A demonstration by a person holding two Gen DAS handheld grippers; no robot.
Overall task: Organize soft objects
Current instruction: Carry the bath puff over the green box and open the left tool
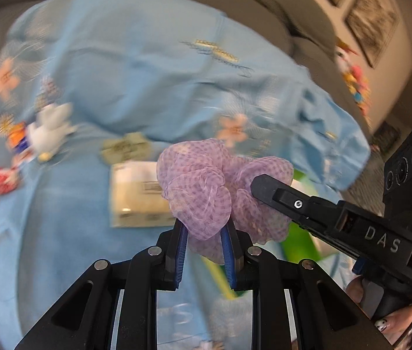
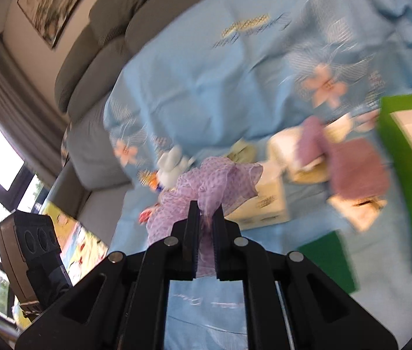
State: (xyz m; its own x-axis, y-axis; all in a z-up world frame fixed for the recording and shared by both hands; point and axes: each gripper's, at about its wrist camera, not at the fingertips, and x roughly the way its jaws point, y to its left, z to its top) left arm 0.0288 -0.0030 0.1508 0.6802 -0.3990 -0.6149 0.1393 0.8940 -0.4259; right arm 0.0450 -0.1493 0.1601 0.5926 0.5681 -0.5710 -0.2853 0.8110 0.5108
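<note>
The scrunchie (image 1: 220,189) is held in the air above the blue sheet (image 1: 147,67), gripped by both grippers. Left gripper (image 1: 204,230) fingers pinch its near lobe; right gripper (image 2: 206,218) fingers clamp the opposite lobe. Neither is nearer.

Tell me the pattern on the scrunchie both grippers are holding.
The scrunchie is sheer lilac with small darker purple checks, clearest in the left wrist view.

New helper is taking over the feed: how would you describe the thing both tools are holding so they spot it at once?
Start at the light blue flowered sheet over the grey sofa. Above it, both the left tool and right tool pinch one ruffled, sheer lilac checked fabric scrunchie, the only gauzy frilled item there.
</note>
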